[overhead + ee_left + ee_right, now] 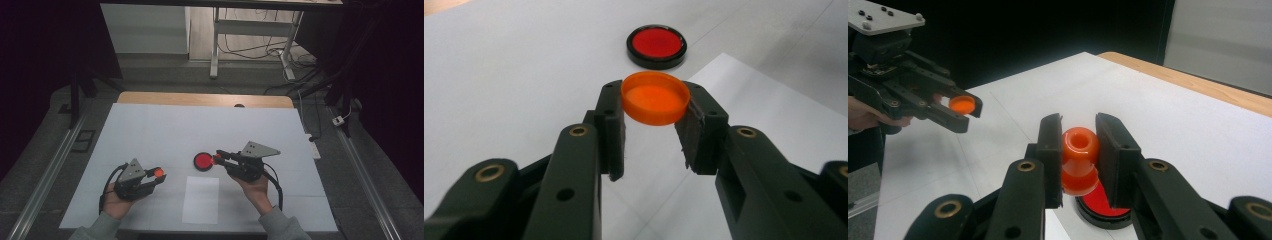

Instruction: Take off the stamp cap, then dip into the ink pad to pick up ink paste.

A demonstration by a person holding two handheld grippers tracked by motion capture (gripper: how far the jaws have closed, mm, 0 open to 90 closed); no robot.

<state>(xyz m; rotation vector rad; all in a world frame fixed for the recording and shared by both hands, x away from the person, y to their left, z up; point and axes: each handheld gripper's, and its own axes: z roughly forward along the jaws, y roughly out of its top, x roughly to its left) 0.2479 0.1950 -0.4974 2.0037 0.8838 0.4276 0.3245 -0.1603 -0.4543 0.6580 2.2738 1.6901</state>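
1. High view, left hand-held gripper (pixel 159 176): held in the person's left hand (pixel 116 202) at the near left of the worktop (pixel 150 130); jaws clamped on a small orange cap (pixel 159 173), carried above the white covering.
2. High view, right hand-held gripper (pixel 218 157): held in the person's right hand (pixel 255 187), pointing left; jaws closed on a small orange bottle (pixel 218 159) right at the edge of a black-rimmed red dish (pixel 203 161) near the worktop's middle.
3. High view, other items: a white sheet of paper (pixel 201 199) lies flat, just on the near side of the dish, between the two hands.
4. Left gripper view: the cap (pixel 655 97) sits open side up, pinched at its rim between the two pads. The dish (pixel 656 45) lies beyond it on the worktop, apart from it; a corner of the paper (pixel 774 120) lies to the right.
5. Right gripper view: the bottle (pixel 1079 160) is gripped on both sides, open mouth facing the camera, over the dish (pixel 1103 210). The left hand-held gripper (pixel 970 107) with the cap (pixel 962 105) shows farther off at the left, well apart from the bottle.
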